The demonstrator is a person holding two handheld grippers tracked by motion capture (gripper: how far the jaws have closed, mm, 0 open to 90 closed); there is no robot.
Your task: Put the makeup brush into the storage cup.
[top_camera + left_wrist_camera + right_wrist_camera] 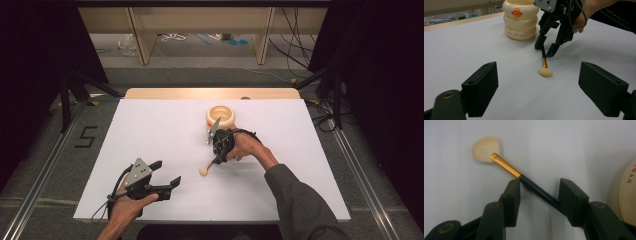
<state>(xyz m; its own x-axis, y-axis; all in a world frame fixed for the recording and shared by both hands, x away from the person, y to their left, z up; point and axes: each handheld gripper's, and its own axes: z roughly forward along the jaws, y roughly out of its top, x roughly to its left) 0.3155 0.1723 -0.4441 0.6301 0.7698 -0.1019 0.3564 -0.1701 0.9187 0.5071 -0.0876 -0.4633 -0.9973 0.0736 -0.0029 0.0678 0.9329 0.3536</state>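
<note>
Lettering on cream duck holder (520, 20) illegible; brush (506, 167) w/ unmarked handle.

You have a brush (506, 168) with cream bristles, gold collar, black handle; a cream ringed pot (521, 20) with orange duck bill and orange lettering; white table (165, 145), tan far edge; black grippers.

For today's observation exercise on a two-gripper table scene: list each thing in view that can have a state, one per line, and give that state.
Brush: lying flat on the table, handle between the right gripper's jaws, not clamped.
Holder: upright, open top; whether anything is inside cannot be told.
Right gripper: open, lowered astride the brush handle.
Left gripper: open, holding nothing.
</note>
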